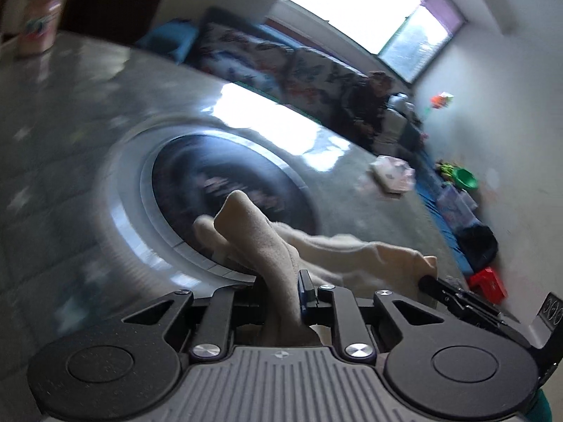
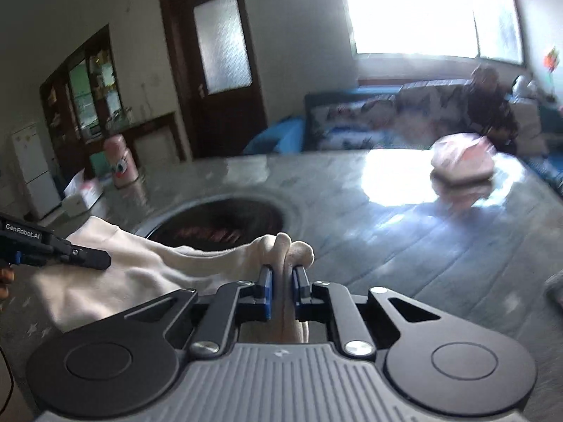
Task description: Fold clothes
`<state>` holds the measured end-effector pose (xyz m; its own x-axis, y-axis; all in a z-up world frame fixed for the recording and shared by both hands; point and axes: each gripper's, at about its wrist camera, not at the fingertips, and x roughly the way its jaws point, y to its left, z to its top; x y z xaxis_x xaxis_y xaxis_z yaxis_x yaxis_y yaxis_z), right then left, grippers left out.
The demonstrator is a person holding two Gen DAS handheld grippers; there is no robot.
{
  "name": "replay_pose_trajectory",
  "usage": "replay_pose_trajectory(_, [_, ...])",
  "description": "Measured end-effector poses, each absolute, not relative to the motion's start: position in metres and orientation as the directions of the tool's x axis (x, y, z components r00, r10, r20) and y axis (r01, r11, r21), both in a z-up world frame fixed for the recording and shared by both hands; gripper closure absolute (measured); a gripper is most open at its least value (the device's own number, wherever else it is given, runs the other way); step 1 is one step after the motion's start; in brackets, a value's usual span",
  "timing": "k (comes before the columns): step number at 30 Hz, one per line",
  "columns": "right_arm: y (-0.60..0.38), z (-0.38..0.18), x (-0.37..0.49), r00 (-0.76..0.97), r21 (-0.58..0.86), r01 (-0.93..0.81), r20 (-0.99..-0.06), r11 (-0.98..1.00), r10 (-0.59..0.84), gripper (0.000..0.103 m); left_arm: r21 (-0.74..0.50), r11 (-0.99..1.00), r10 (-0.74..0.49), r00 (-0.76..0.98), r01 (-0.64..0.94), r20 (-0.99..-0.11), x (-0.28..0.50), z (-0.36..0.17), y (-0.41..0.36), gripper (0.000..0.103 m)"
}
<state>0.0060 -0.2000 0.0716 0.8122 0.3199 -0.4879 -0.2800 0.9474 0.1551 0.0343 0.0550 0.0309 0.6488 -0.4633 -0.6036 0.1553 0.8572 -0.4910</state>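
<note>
Garment: a cream fleece garment (image 2: 116,274) hangs stretched between the 2 claws, just above the grey counter (image 2: 369,246); which edge is which cannot be told.
Left claw: the left claw (image 1: 281,292) is pinching a bunched fold of the cream cloth, which pokes up past its tips.
Right claw: the right claw (image 2: 281,281) is pressed together on another bunched fold, blue pads squeezing it from both sides.
Counter: a round dark inset (image 2: 218,225) sits in the middle, directly beyond the cloth; a folded pink pile (image 2: 461,161) lies well apart, toward the far right.
Step, as judged: carrying or spreading the garment before a fold is laid.
Risk 1: both grips hold rolled bunches, not flat edges, so the cloth could slide out if pulled taut.
Risk 2: the slack middle may sag into the inset and snag or crease.
Risk 3: uneven grips would lay a crooked fold.
Risk 4: both views are blurred, hinting at fast motion that could worsen slipping.
</note>
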Motion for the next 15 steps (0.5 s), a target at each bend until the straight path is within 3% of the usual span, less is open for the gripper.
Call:
replay_pose_trajectory(6, [-0.244,0.099,-0.002,0.880,0.069,-0.160,-0.443,0.985,0.174,0.093,-0.484,0.827,-0.546,0.611,0.285,-0.573,0.066,0.046,-0.006,0.086])
replay_pose_trajectory(15, [-0.309,0.110,0.006,0.894,-0.013,0.024,-0.448,1.000,-0.027,0.093,-0.479,0.779,-0.626,0.539,0.405,-0.563,0.107,0.049,-0.094,0.086])
